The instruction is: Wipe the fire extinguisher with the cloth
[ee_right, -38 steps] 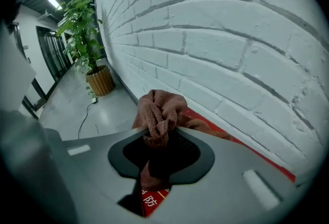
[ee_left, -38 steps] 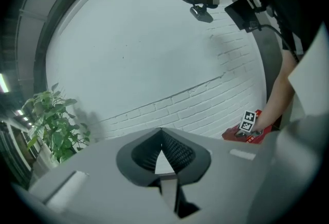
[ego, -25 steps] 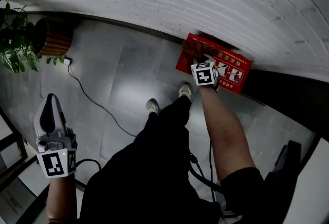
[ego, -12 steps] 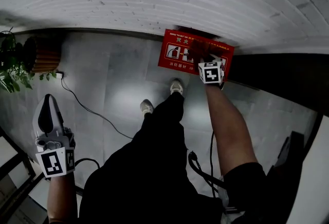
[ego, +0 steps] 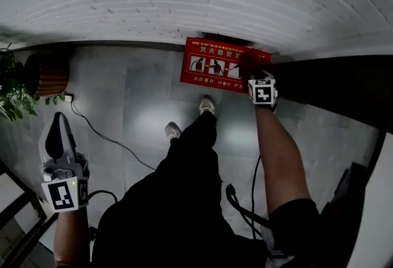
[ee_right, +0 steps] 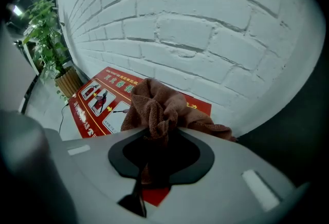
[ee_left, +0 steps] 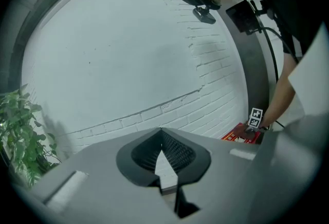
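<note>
A red fire extinguisher box (ego: 212,67) with printed pictures lies on the grey floor against the white brick wall. My right gripper (ego: 252,72) is shut on a bunched brown cloth (ego: 249,63), which rests on the right end of the box's lid. The right gripper view shows the cloth (ee_right: 154,105) bulging out of the jaws (ee_right: 158,133) over the red lid (ee_right: 97,99). My left gripper (ego: 59,119) hangs far back at the left, away from the box, its jaws (ee_left: 161,133) together with nothing in them. No extinguisher itself shows.
A potted plant (ego: 13,91) in a ribbed brown pot (ego: 50,70) stands at the left wall. A black cable (ego: 107,136) runs across the floor tiles. The person's shoes (ego: 207,104) stand just before the box. A dark panel (ego: 334,85) adjoins the box's right end.
My right gripper has slid the cloth rightwards along the box's lid, from near its middle to its right end. The left gripper has stayed low at the left.
</note>
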The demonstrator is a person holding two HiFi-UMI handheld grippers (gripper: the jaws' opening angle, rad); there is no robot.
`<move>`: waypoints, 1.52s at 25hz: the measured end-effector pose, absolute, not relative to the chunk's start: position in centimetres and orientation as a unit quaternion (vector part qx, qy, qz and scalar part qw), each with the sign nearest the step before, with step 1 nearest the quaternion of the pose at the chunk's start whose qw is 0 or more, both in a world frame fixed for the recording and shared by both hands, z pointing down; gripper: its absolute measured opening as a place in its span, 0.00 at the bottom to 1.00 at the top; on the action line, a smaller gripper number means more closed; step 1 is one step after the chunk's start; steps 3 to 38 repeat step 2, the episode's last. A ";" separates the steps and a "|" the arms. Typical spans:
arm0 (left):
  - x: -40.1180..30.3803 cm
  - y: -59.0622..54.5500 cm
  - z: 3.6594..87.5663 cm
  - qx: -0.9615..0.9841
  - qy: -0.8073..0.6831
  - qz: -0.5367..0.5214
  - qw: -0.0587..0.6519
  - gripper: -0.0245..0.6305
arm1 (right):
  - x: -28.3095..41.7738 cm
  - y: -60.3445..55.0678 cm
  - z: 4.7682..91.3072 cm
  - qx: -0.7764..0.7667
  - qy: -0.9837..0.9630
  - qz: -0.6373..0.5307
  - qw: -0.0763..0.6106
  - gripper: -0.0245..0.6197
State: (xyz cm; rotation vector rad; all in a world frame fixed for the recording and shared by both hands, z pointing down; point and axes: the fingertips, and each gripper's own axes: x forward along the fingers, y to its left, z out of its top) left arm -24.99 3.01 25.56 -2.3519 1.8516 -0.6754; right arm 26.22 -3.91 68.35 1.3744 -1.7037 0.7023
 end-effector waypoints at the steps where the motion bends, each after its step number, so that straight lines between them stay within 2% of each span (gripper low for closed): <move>1: -24.8 2.9 25.6 -0.767 0.602 -0.220 0.037 0.04 | 26.8 -3.8 68.2 0.548 -0.673 0.279 0.411 0.16; 38: -24.6 2.7 25.6 -0.767 0.601 -0.219 0.037 0.04 | 27.4 -3.7 68.1 0.550 -0.670 0.279 0.413 0.16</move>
